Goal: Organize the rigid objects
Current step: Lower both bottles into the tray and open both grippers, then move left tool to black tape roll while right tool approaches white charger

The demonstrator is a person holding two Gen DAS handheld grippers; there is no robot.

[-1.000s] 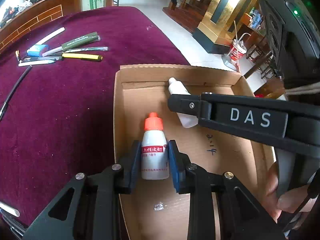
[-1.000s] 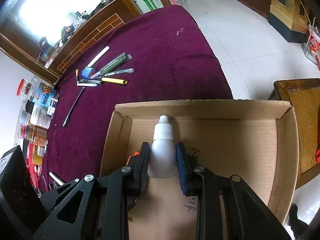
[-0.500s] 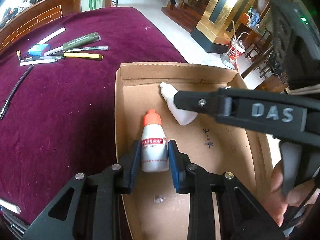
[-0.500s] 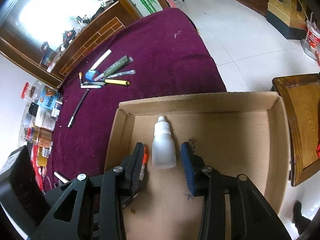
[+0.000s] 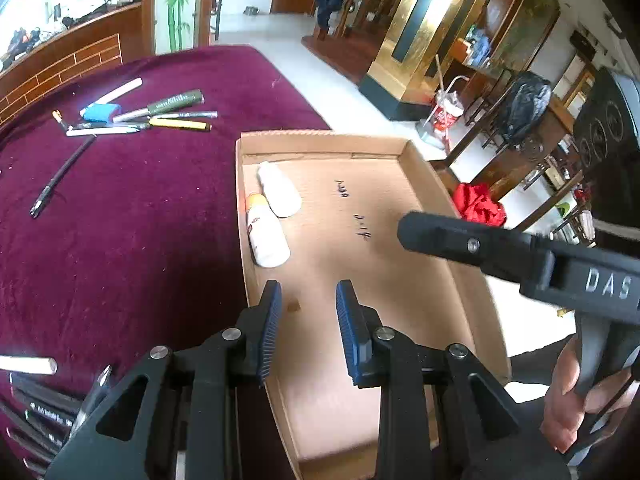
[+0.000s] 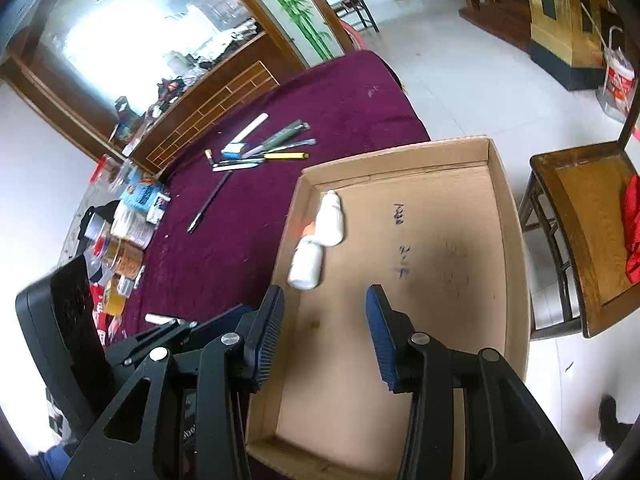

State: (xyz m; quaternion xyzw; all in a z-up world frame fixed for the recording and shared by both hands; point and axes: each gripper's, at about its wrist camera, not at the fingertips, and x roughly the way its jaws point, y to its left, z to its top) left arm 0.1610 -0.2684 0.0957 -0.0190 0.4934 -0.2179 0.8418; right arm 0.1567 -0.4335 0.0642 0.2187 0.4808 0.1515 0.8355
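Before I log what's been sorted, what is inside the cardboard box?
The cardboard box holds two small bottles lying side by side against its left wall: an orange-capped bottle and a white-capped bottle. Black handwriting marks the floor. The near end is partly hidden behind the jaws.

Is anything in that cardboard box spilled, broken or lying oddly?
Nothing spilled or broken. The orange-capped bottle and the white dropper bottle both lie on their sides, touching, against the cardboard box's left wall. Only scribbled marker writing marks its floor.
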